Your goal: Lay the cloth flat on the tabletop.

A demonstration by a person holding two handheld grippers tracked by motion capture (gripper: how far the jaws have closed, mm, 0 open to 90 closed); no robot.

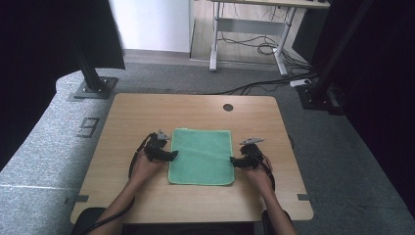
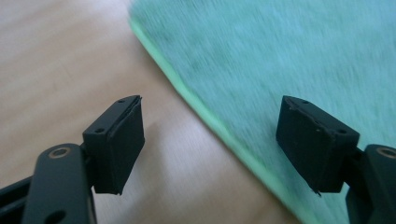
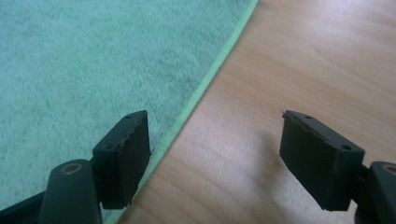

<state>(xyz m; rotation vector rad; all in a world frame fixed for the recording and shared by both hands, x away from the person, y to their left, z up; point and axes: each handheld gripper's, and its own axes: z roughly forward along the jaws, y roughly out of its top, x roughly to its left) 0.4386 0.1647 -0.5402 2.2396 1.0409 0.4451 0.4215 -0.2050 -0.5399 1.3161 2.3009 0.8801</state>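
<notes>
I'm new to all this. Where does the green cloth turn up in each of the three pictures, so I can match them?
High view: the green cloth lies flat mid-table, between the left gripper and right gripper.
Left gripper view: it covers the upper right, beyond the open jaws.
Right gripper view: it covers the left.
Shared landmark: the cloth's pale green hem against the wooden table.

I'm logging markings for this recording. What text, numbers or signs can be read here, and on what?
"9": a blocky dark digit marked on the grey floor left of the wooden table.
No text on the green cloth, the left gripper or the right gripper.
</notes>
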